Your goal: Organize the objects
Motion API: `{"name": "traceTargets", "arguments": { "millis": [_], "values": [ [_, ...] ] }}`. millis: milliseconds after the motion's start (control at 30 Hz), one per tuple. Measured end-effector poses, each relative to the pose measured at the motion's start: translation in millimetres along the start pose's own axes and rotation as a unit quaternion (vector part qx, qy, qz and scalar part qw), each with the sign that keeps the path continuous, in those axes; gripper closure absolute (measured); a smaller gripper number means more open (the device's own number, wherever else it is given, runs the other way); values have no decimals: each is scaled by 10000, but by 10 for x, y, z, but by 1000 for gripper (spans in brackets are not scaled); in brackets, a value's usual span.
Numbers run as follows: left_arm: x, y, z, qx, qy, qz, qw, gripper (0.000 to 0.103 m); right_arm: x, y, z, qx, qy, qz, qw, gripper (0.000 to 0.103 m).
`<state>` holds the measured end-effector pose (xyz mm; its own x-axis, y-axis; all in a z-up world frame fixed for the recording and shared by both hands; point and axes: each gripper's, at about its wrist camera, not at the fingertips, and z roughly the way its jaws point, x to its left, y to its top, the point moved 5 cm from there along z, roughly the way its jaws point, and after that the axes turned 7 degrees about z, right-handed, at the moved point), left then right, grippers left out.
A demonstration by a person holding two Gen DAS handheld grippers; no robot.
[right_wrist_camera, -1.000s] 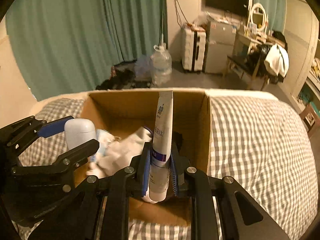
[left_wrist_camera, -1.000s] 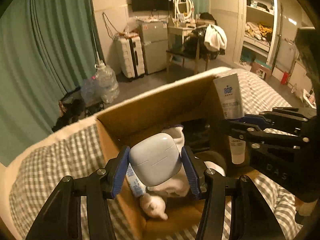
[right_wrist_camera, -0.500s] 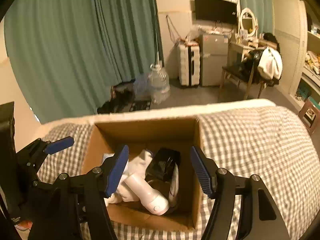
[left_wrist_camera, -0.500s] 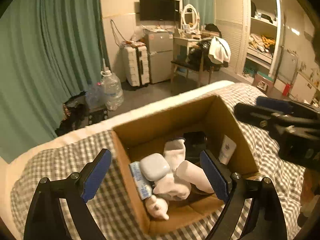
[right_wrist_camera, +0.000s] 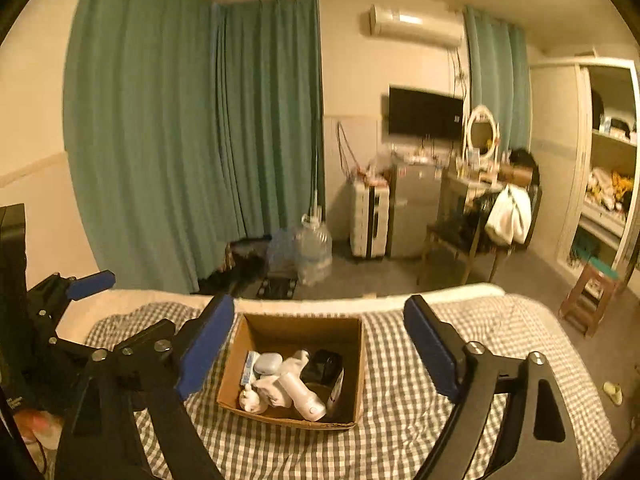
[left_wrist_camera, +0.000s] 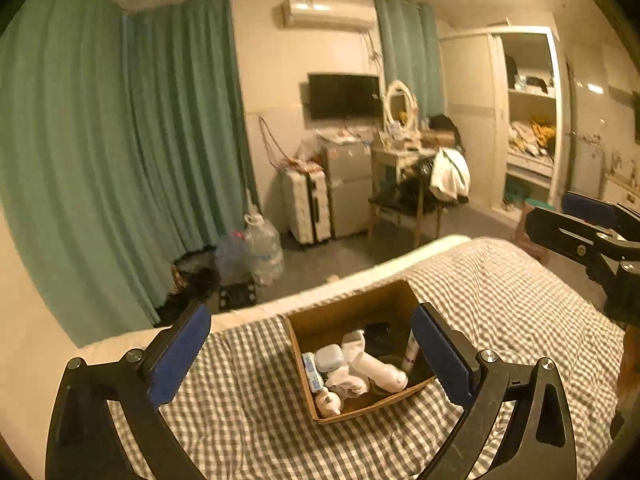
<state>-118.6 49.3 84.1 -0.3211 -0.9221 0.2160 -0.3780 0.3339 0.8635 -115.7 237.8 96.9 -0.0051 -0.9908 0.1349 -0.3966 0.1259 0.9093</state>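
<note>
With both the left gripper (left_wrist_camera: pixel 310 354) and right gripper (right_wrist_camera: pixel 320 346) high above the box (right_wrist_camera: pixel 352 360) on the bed (right_wrist_camera: pixel 460 340), jaws spread and empty, withdraw level so the items (right_wrist_camera: pixel 288 384) inside stay undisturbed.

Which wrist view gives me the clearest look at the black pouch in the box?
Right wrist: the black pouch lies unobstructed inside the cardboard box. In the left wrist view the pouch is smaller, darker, and close beside a finger pad of the left gripper.
</note>
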Motion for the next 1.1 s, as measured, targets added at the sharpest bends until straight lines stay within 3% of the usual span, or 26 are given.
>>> {"name": "traceTargets", "arguments": {
  "millis": [267, 367, 533, 633, 767, 933, 1100],
  "values": [
    [-173, -216, -244, -286, 184, -364, 9988, 0, -114, -44, -478, -671, -212, -61, 9975, 2],
    [-252, -362, -218, -475, 444, -341, 9973, 0, -190, -175, -493, -1002, -129, -76, 9949, 1],
    [-223, -598, -124, -827, 845, -782, 9899, 0, -227, -491, -302, -1188, -294, -490, 9913, 1],
    [-231, -749, 66, -711, 911, -732, 9906, 0, -294, -732, -123, -1229, -442, -525, 9900, 1],
    [-201, -1035, 265, -616, 1180, -814, 9877, 0, -454, -1057, 236, -863, -587, -297, 9941, 1],
    [-260, -1414, 496, -354, 1064, -1011, 9885, 0, -641, -1430, 463, -772, -724, 107, 9943, 1],
    [-438, -1666, 772, 68, 1015, -847, 9912, 0, -705, -1649, 620, -604, -673, 248, 9956, 1]
  ]
}}
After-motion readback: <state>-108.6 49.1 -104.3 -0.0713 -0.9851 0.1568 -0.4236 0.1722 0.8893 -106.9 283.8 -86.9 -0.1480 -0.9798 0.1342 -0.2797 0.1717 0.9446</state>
